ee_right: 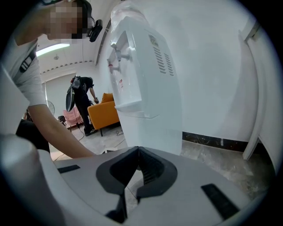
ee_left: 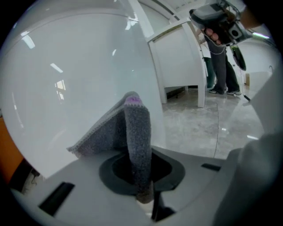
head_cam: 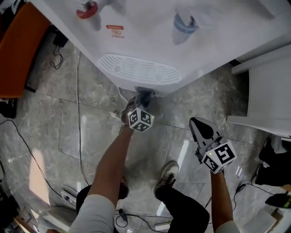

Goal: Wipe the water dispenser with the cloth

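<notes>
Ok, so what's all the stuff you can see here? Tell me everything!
water dispenser: one, white, straight ahead
red tap: one, red, dispenser front, left
blue tap: one, blue, dispenser front, right
drip tray: one, white, under the taps
cloth: one, grey, at the dispenser below the tray
sofa: one, orange, far back
cables: several, white and black, on the floor
floor: grey marble tiles
bystander: one, dark clothes, by the sofa
shoe: one clearly seen, pale, on the floor
left hand-held gripper: one, grey, shut on the cloth
right hand-held gripper: one, grey, shut, empty
</notes>
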Action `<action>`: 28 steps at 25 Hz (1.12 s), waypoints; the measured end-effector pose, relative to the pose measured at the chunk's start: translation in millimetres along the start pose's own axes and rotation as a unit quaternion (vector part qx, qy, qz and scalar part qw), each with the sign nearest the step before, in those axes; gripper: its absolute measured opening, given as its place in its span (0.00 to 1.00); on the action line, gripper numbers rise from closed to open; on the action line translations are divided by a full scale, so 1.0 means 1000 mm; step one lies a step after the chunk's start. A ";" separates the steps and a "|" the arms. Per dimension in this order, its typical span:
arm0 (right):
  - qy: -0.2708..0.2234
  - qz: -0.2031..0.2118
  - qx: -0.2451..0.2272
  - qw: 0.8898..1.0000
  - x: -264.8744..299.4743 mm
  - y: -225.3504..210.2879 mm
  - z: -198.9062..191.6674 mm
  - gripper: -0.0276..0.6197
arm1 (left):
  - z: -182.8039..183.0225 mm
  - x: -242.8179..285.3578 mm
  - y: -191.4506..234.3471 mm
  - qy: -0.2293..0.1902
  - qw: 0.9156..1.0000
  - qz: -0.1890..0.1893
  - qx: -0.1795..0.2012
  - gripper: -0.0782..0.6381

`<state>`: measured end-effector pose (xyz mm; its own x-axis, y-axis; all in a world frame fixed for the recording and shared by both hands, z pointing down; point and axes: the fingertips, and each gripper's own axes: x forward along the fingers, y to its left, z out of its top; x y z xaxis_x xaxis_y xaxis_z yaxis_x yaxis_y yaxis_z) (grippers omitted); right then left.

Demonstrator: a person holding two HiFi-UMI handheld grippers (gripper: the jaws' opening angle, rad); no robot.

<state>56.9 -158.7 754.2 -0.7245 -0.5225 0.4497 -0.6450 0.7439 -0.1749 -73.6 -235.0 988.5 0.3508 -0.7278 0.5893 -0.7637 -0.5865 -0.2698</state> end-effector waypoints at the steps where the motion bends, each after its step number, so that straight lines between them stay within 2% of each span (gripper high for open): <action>1: 0.002 0.003 -0.007 1.000 0.006 0.000 0.002 0.06 | -0.011 -0.004 0.012 0.009 1.000 0.009 -0.007 0.17; 5: 0.007 0.012 -0.021 1.000 0.025 0.005 0.014 0.06 | -0.036 -0.018 0.049 0.033 0.999 0.027 -0.012 0.17; 7: 0.005 0.018 -0.020 1.000 0.032 0.012 0.020 0.06 | -0.054 -0.026 0.071 0.049 0.996 0.055 -0.042 0.17; 8: 0.003 0.021 -0.020 1.000 0.035 0.016 0.022 0.06 | -0.066 -0.032 0.086 0.055 0.992 0.081 -0.077 0.17; 9: 0.000 0.023 -0.020 1.000 0.037 0.018 0.022 0.06 | -0.078 -0.037 0.101 0.060 0.985 0.108 -0.123 0.17; 11: -0.004 0.025 -0.016 1.000 0.041 0.021 0.020 0.06 | -0.100 -0.042 0.122 0.066 0.966 0.147 -0.204 0.17; 13: -0.006 0.026 -0.017 1.000 0.046 0.024 0.013 0.06 | -0.118 -0.039 0.128 0.080 0.957 0.157 -0.232 0.17; 15: -0.002 0.029 -0.028 0.999 0.054 0.026 0.003 0.07 | -0.131 -0.031 0.124 0.095 0.955 0.147 -0.239 0.17; 18: 0.000 0.028 -0.028 0.999 0.059 0.023 -0.010 0.07 | -0.125 -0.013 0.098 0.087 0.962 0.114 -0.232 0.17; 21: 0.003 0.012 -0.027 1.000 0.054 0.013 -0.017 0.07 | -0.099 0.001 0.070 0.067 0.967 0.089 -0.227 0.17; 25: 0.012 -0.022 -0.025 0.999 0.031 -0.001 -0.021 0.07 | -0.058 0.009 0.031 0.045 0.969 0.057 -0.237 0.17; 28: 0.012 -0.048 -0.013 0.999 0.007 -0.009 -0.016 0.07 | -0.022 0.010 0.009 0.033 0.967 0.034 -0.252 0.17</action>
<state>61.6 -162.3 772.8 -0.6538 -0.5819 0.4837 -0.7043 0.7017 -0.1077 -88.4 -239.8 1008.7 0.2677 -0.7253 0.6342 -0.9566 -0.2785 0.0853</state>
